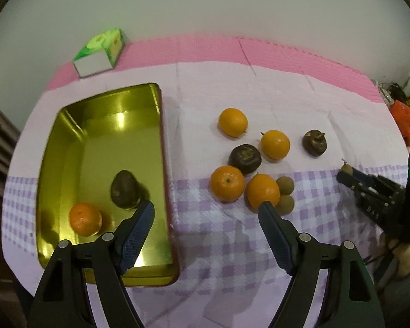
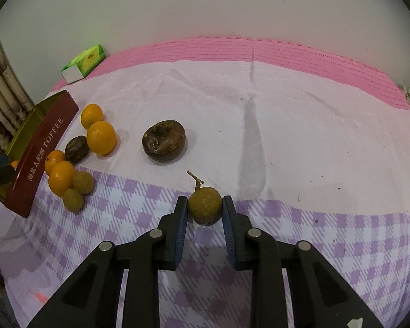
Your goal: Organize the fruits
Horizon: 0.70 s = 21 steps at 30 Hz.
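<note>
A gold toffee tin (image 1: 68, 147) lies open at the left, with one orange (image 1: 85, 219) and one dark brown fruit (image 1: 125, 193) inside. My left gripper (image 1: 206, 207) is open and empty, above the tin's right wall. On the cloth lie several oranges (image 1: 233, 122), two dark fruits (image 1: 244, 159) and two small longans (image 1: 284, 185). My right gripper (image 2: 205, 205) is shut on a stemmed longan (image 2: 204, 210), just above the checked cloth. It also shows in the left wrist view (image 1: 347, 173) at the far right.
A green tissue box (image 1: 101, 52) stands at the back left near the wall. A pink mat (image 2: 259, 52) lies under the cloth at the back. A dark fruit (image 2: 164, 143) lies alone ahead of my right gripper. Clutter (image 1: 407, 109) sits beyond the table's right edge.
</note>
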Motion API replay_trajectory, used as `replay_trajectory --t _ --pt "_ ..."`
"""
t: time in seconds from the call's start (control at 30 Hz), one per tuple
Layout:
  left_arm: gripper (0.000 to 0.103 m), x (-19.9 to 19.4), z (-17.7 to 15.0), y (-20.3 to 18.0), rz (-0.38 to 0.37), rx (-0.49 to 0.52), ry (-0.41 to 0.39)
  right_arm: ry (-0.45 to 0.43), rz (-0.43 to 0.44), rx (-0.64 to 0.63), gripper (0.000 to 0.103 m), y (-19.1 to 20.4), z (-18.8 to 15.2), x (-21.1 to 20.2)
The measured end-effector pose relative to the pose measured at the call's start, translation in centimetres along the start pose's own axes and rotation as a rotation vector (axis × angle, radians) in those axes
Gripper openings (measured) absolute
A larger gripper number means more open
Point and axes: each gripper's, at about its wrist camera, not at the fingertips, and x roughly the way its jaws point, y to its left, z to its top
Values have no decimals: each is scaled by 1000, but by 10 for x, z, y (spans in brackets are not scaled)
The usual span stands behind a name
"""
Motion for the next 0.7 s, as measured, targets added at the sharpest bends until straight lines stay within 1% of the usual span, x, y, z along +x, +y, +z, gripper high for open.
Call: replay_trajectory --t 0.07,0.13,0.2,0.23,0.37,0.43,0.53,0.7 --pt "77 4 8 -1 -24 -18 27 -2 -1 -4 24 1 0 0" --pt "75 8 15 -3 -28 -28 50 -5 0 -9 24 1 0 0" --pt "68 15 24 -4 -34 -42 81 -4 8 -1 24 0 0 1" --pt "67 17 26 -3 -40 -50 92 -4 11 2 24 -1 1 1" --pt "61 33 37 0 -92 -112 169 -6 16 8 24 -2 0 0" --pt "60 40 39 2 -118 -140 196 -6 19 10 25 -2 0 0" --pt "58 51 41 4 -120 -163 233 -7 24 16 25 -2 -1 0" --pt "53 64 41 5 -128 -183 264 -8 27 15 25 -3 0 1"
